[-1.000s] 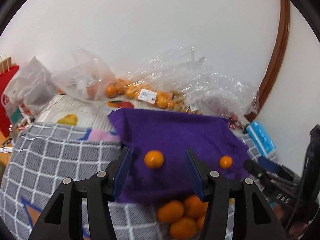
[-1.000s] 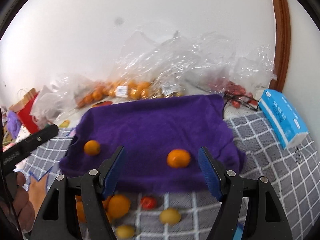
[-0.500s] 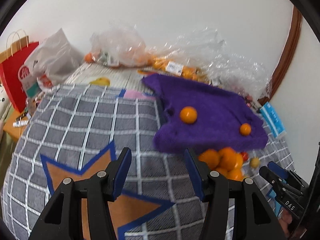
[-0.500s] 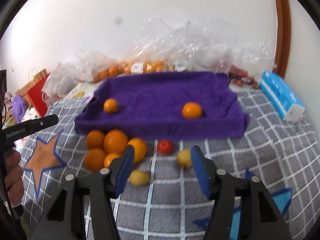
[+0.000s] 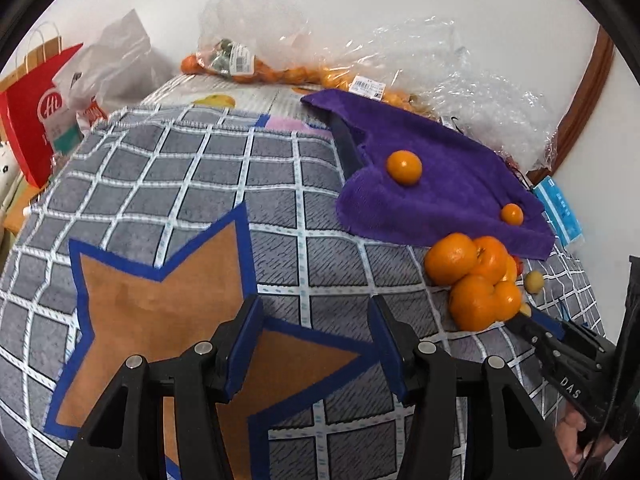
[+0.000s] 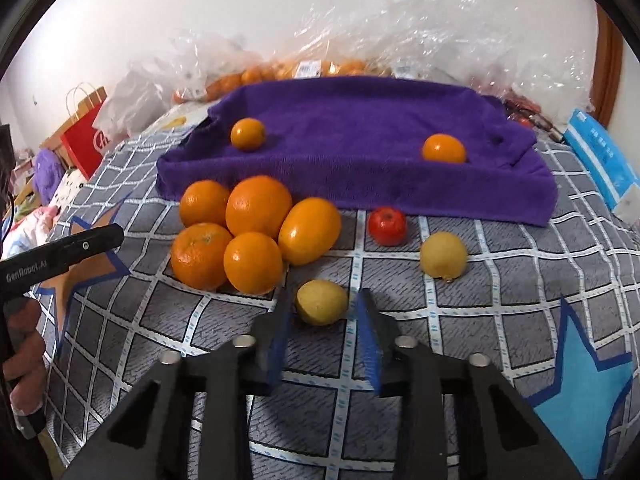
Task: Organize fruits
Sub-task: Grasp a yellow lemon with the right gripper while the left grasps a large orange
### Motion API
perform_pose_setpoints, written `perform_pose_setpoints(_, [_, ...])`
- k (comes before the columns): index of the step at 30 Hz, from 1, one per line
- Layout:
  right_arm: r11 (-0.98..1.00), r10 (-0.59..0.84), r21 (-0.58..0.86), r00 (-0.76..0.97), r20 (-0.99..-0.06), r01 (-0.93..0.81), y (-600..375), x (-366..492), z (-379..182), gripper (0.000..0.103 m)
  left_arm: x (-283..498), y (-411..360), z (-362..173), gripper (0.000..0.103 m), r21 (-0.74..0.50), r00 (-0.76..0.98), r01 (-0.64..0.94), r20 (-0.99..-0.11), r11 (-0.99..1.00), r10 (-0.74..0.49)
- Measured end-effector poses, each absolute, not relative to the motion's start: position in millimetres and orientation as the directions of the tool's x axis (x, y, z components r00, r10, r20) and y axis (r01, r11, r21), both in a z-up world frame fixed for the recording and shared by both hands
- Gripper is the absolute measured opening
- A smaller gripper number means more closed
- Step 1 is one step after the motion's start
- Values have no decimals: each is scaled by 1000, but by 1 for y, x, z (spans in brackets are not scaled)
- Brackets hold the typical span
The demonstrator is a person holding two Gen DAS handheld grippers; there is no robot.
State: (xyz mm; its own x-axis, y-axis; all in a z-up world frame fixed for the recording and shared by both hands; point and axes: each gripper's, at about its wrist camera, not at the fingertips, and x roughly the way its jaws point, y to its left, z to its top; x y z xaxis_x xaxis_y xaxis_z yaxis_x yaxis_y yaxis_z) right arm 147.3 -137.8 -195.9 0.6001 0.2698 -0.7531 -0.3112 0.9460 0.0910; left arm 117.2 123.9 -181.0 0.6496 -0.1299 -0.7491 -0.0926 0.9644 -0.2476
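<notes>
Small yellow fruit (image 6: 322, 302) lying on the grey checked blanket (image 6: 480, 300), just in front of a heap of five oranges (image 6: 248, 236) and pinched between the blue pads of the right gripper (image 6: 324, 296), drawn in narrow around it, nothing else in the grip. Off to its right, apart, a second yellow fruit (image 6: 443, 256); behind that, a small red fruit (image 6: 387, 226) close to the front edge of the purple towel (image 6: 360, 112). On the towel, well apart from each other, two small oranges: one near the left end (image 6: 248, 133), one near the right (image 6: 444, 148). Left gripper (image 5: 314, 308) hanging over the brown star printed on the blanket, jaws spread with only cloth showing between them, holding nothing; fruit heap away to its right. At the left edge of the right wrist view, a hand (image 6: 22, 328) wrapped around that gripper's handle. Further back against the white wall, crumpled clear plastic bags (image 6: 400, 32) with more oranges inside, a blue box (image 6: 600, 160) at the right, a red paper bag (image 6: 84, 136) at the left
</notes>
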Motion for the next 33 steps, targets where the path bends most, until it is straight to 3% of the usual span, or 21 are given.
perform_pose_setpoints(11, [966,190,8,683,-705,-259,-173,140,-185,27,112,120,-181,51,-223,667,-76,-735,972,-117])
perform_pose_setpoints(15, [971,177,15,679,-712,-238,-189,144,-189,27,110,102,-169,51,-283,660,-15,-723,959,-203])
perform_pose_setpoints(20, [978,177,42,700,-692,-206,-204,144,-186,27,130,66,-150,51,-258,691,31,-693,966,-207])
perform_pose_setpoints(28, [963,263,136,680,-684,-234,-212,145,-187,27,159,56,-165,49,-388,651,-5,-701,922,-291])
perform_pose_setpoints(31, [965,257,146,684,-682,-217,-215,145,-187,27,166,57,-174,39,-449,624,-12,-702,893,-345])
perform_pose_setpoints(33, [966,256,156,686,-681,-205,-217,146,-187,27,168,62,-177,37,-477,626,-18,-691,879,-362])
